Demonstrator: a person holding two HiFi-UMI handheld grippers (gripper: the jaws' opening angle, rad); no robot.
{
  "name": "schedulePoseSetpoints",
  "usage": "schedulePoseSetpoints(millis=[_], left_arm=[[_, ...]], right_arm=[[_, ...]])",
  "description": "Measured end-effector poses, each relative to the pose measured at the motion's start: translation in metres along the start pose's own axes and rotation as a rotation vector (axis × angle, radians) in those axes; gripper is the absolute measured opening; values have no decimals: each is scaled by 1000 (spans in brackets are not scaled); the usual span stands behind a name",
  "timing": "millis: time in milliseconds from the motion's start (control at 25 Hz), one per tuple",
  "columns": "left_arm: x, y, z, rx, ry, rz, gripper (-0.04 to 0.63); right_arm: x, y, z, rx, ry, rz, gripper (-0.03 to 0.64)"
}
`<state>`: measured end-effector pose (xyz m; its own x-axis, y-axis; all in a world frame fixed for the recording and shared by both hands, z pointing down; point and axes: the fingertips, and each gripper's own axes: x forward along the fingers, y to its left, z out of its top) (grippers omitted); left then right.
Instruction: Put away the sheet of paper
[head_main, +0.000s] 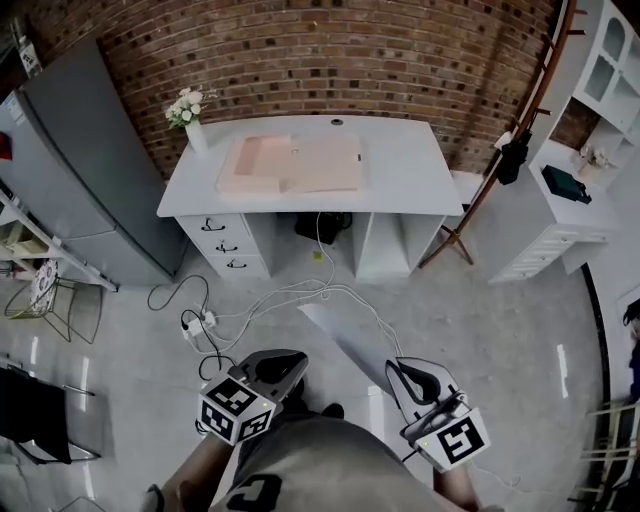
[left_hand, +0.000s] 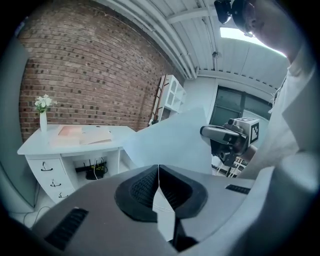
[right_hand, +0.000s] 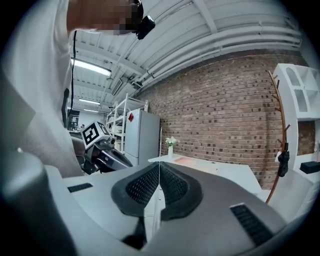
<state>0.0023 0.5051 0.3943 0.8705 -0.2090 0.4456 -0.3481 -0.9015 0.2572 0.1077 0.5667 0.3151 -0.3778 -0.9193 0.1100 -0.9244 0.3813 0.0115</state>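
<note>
Before desk | left tool, right tool (both clamped) | gripping paper sheet

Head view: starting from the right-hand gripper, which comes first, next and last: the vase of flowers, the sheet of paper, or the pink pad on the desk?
1. sheet of paper: clamped in the right gripper itself, stretching to its left.
2. pink pad: ahead, on the middle of the desk.
3. vase of flowers: farthest, at the desk's back left corner.

sheet of paper white | desk white | wall red brick
</note>
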Motion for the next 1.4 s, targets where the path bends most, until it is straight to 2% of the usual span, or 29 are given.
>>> schedulePoseSetpoints(millis=[280, 480, 720, 880, 1120, 1400], left_arm=[[19, -1, 8, 5, -7, -37, 20], [26, 16, 14, -1, -22, -56, 18], [32, 52, 19, -41, -37, -61, 20], [32, 85, 25, -68, -52, -55, 20], [26, 139, 43, -87, -85, -35, 18], [16, 192, 52, -114, -113, -26, 18]], right_arm=[[-4, -20, -1, 10, 22, -61, 23], [9, -31, -1, 7, 47, -95, 23], [45, -41, -5, 17, 98, -103, 23], [77, -45, -11, 30, 144, -75, 23], [131, -51, 3, 16, 150, -56, 23], [188, -56, 10, 64, 156, -67, 23]])
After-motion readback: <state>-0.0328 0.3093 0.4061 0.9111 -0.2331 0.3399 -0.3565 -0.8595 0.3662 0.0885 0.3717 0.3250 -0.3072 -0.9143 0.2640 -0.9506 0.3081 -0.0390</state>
